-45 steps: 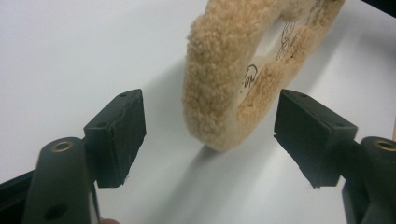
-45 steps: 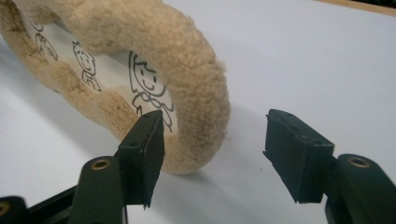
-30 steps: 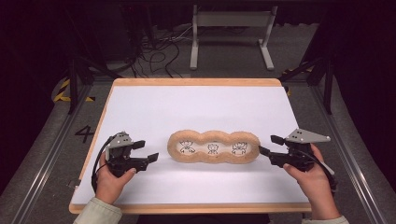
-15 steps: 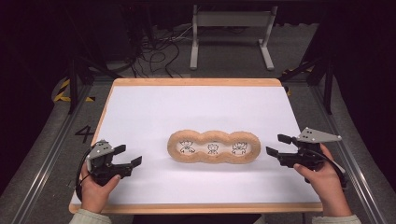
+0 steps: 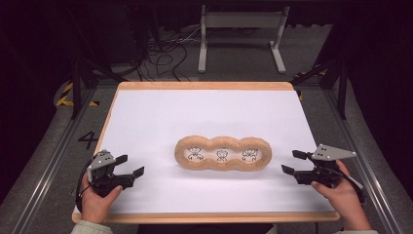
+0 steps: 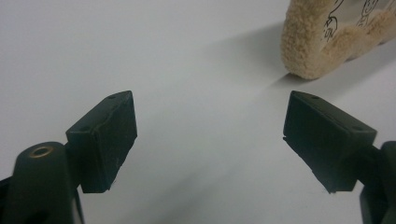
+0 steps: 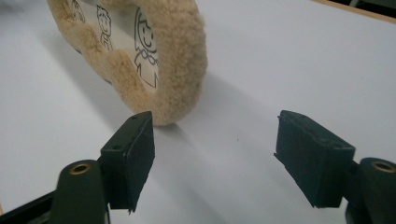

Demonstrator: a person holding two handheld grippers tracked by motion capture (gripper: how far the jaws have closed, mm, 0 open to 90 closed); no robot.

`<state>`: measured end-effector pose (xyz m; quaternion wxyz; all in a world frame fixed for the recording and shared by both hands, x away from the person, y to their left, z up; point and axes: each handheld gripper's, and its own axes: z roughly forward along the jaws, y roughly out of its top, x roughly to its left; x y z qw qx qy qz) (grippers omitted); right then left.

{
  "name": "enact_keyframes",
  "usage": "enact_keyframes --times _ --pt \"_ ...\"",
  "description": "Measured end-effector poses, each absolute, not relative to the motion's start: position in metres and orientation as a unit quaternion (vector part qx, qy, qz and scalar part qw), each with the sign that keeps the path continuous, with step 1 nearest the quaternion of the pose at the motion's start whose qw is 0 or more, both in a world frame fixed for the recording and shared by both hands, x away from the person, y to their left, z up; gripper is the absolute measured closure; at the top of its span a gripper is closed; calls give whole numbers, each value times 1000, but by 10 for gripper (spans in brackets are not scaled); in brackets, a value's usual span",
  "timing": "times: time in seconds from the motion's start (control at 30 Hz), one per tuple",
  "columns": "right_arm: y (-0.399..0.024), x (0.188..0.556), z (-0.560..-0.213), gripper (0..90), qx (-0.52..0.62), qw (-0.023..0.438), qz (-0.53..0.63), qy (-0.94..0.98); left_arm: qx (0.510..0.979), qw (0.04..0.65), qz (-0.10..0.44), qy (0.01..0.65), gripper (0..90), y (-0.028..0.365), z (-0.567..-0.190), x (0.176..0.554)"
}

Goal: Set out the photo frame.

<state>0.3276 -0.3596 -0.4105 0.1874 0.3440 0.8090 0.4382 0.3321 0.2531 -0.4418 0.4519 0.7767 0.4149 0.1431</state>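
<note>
The fuzzy tan three-ring frame point(image 5: 222, 155) is seen lying flat in the middle of the white worktop point(image 5: 160, 117), three little cartoon figures drawn in its openings. Nothing is being gripped. The left tool point(image 5: 130, 165) is held low near the front left corner, well apart from the frame, jaws spread wide and bare; they have just been opening. The right tool point(image 5: 294, 162) is held near the frame's right end, not touching, its jaws likewise parted and empty, also just widened. In the right gripper view the woolly rim point(image 7: 180, 60) is found just beyond one jaw, not between the two.

The step is judged to be a pause off the frame, both tools released. If the frame is to be taken up next, each tool would have to be brought level to an end lobe and closed over the soft rim, which may well compress.

The white sheet is edged in pale wood point(image 5: 204, 86). Beyond it, a dark room with floor cables point(image 5: 165, 46) and a grey stand point(image 5: 241, 22) is made out.
</note>
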Motion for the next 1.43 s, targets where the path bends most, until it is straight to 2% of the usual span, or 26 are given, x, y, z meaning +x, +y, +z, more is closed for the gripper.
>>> enact_keyframes --times 0.63,0.87,1.03,1.43 --pt "-367 328 -453 225 389 160 416 806 803 418 108 411 186 238 -461 345" --pt "-363 327 -455 215 394 163 403 810 802 408 100 424 187 234 -468 347" --pt "-358 331 -458 161 394 160 374 824 806 400 109 424 190 230 -470 347" --pt "-355 330 -457 159 411 150 380 815 805 400 112 424 188 231 -470 347"
